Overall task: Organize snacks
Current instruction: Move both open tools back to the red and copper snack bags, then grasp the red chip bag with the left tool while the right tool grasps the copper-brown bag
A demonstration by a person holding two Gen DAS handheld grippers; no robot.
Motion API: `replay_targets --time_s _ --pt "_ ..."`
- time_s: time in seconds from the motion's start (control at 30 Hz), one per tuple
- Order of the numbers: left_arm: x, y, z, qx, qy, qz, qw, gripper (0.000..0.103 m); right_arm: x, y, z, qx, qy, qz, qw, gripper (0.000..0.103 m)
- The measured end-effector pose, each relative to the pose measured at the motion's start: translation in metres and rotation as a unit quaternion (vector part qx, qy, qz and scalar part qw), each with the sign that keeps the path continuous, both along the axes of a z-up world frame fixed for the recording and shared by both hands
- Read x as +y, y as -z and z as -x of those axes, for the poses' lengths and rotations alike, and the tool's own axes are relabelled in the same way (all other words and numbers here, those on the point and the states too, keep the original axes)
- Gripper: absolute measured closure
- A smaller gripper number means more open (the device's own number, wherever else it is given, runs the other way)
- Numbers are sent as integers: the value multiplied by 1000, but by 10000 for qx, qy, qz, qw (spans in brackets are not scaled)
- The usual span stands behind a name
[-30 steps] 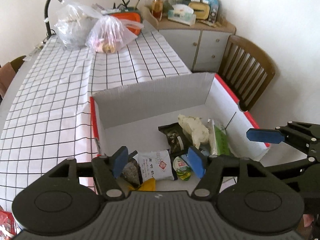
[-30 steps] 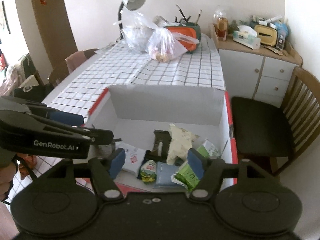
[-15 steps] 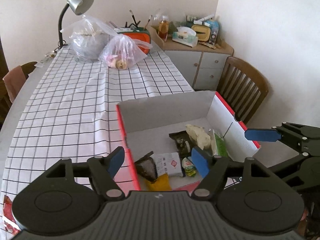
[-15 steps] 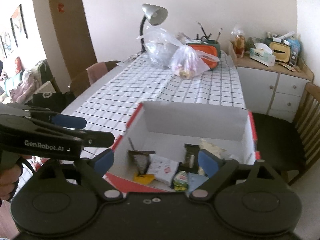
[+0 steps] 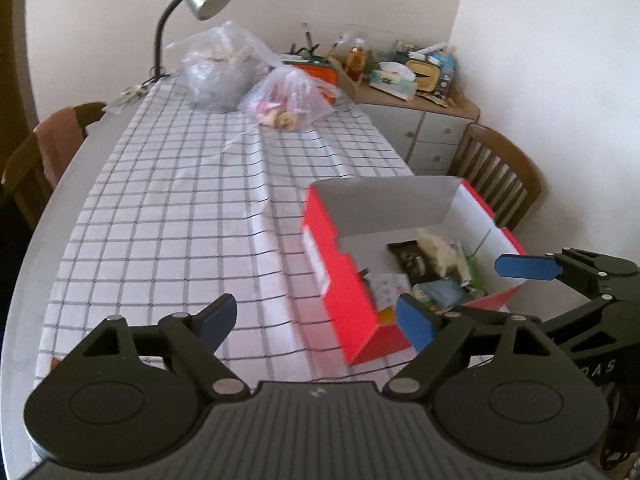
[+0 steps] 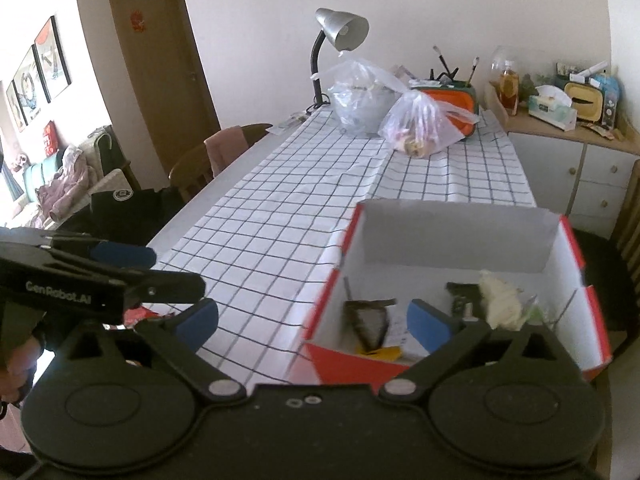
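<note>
Both grippers, left (image 5: 316,322) and right (image 6: 312,322), are hanging spread and empty, jaws just opening. Snack packets (image 6: 370,320) are sitting in the red cardboard box (image 5: 344,292) at 3 o'clock; task looking mostly done, though a red packet (image 6: 140,314) is lying at 9 o'clock.

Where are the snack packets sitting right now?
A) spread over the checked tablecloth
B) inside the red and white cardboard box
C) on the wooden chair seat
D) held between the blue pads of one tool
B: the snack packets lie on the floor of the red and white box, and nothing sits between either tool's pads.
</note>
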State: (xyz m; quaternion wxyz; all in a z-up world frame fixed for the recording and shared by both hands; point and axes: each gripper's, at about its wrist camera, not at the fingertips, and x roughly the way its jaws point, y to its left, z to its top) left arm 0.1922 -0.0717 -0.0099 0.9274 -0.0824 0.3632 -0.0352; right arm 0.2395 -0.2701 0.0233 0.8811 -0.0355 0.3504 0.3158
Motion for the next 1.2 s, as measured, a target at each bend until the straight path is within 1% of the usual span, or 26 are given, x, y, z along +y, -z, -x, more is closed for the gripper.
replay_targets --time_s 0.03,0.1,0.3,0.5,0.67,0.87,1.0,1.07,1.2 --pt "7 1 3 6 -30 20 10000 12 6 1 3 19 -14 -3 10000 1" --pt "22 4 10 14 -93 66 9999 4 17 3 8 53 -25 18 10000 1" --pt "68 14 27 70 -297 94 9995 4 51 16 20 247 68 70 9996 0" --pt "118 28 40 201 -617 67 9979 4 83 31 30 487 106 88 9987 0" --pt "156 46 45 470 -888 61 9949 4 115 45 38 699 55 187 9974 0" --pt "190 71 47 826 -1044 57 9911 4 150 64 45 968 -75 312 9948 1" --pt "206 85 44 1088 -1264 168 9858 4 170 77 43 1187 -66 420 9920 1" --pt "212 91 40 1216 -1442 219 9818 4 178 82 41 1260 -51 454 9910 1" --pt "222 99 32 1412 -1818 470 9720 4 193 94 35 1494 43 499 9875 2"
